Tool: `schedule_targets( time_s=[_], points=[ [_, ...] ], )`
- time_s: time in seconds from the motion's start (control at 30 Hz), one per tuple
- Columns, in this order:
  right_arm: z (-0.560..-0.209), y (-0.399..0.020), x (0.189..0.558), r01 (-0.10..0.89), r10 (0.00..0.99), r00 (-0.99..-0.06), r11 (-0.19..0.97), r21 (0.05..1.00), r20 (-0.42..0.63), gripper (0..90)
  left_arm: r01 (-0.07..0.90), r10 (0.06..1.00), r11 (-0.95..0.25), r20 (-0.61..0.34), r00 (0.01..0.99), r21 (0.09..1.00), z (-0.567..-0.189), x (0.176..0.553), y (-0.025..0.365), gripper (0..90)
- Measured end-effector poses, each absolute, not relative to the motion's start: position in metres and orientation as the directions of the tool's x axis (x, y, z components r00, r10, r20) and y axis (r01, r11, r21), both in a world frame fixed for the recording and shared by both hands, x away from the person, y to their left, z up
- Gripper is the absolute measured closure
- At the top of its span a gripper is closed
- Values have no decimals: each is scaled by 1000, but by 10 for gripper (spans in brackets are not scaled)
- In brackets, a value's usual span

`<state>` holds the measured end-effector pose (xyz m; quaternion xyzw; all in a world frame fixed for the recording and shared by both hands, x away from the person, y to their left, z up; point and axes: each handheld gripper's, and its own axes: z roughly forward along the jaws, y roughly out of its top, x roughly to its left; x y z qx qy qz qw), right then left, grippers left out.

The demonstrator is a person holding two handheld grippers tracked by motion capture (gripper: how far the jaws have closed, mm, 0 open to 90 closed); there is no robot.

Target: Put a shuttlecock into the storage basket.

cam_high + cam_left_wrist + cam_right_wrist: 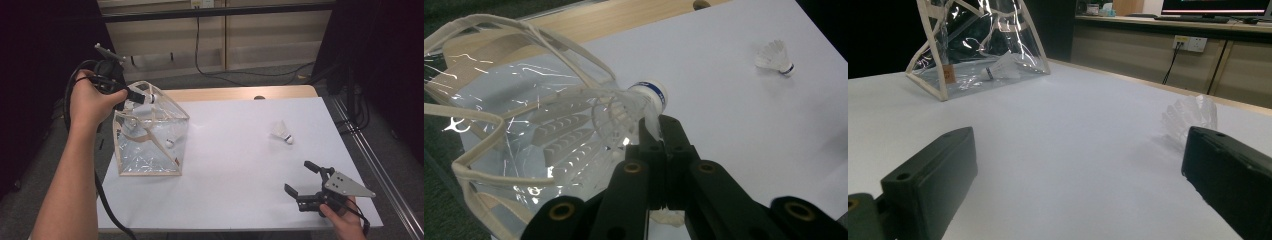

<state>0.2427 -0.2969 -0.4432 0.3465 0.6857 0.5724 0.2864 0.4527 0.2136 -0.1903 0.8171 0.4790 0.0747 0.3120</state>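
A clear plastic bag [150, 150] with beige trim stands at the left of the white table [235, 165]. My left gripper [136, 95] hangs at the bag's top, shut on a white shuttlecock [150, 98]. In the left gripper view the left gripper [659, 124] pinches the feather skirt of that shuttlecock [644, 97] just behind the blue-banded cork. A second shuttlecock [170, 142] lies inside the bag [978, 45]. A third shuttlecock [283, 132] lies on the table at the right. My right gripper [300, 177] rests open near the front right corner, with the third shuttlecock [1190, 117] ahead of it.
A strip of wooden tabletop [240, 93] shows beyond the white sheet. Pale cabinets [270, 35] and a dangling black cable [197, 45] stand behind the table. A metal rail [380, 170] runs along the floor to the right.
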Motion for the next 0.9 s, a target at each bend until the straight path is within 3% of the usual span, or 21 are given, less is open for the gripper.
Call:
schedule_targets(
  time_s=[0.9],
  points=[
    [-443, -297, 243, 148, 803, -596, 104, 984, 5, 7, 742, 847, -334, -160, 506, 582, -188, 452, 225, 899]
  ],
)
